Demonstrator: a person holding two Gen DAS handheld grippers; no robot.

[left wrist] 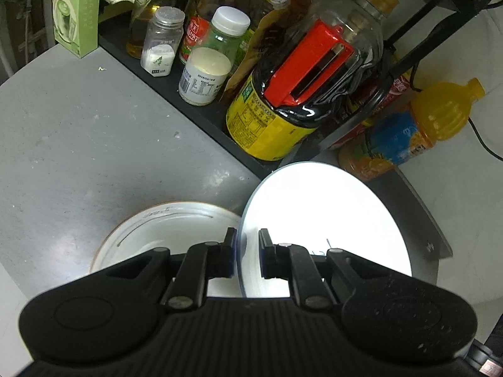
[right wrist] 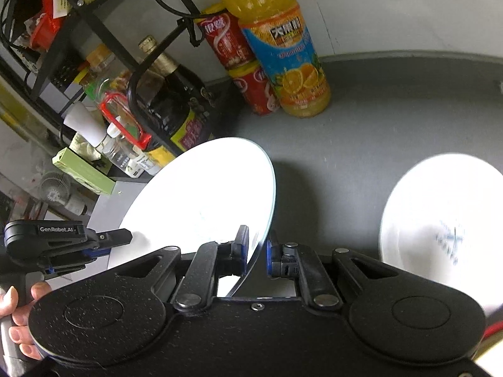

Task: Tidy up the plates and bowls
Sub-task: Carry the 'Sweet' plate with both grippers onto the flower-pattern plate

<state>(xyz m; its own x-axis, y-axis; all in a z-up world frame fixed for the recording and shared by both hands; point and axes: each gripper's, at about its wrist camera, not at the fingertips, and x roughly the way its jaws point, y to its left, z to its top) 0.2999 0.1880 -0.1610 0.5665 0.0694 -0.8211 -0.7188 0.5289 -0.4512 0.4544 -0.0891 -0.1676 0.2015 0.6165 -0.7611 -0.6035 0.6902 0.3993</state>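
White glazed ceramic, the round flat plate (left wrist: 327, 220) looks stiff, smooth, slippery and chip-prone; it is tilted above the grey surface (left wrist: 78, 144), pinched at opposite rim edges; the left hand-held gripper (left wrist: 246, 256) has narrow jaws clamped on one edge, the right hand-held gripper (right wrist: 257, 253) likewise on the other. Rim grips seem sound, though thin edges could slide. Below sits a shallow brown-rimmed ceramic bowl (left wrist: 163, 229); a second white plate (right wrist: 440, 226) lies well apart; the black condiment rack (left wrist: 188, 103), dark soy bottle (left wrist: 283, 119) and orange juice bottle (right wrist: 283, 56) crowd the far side.
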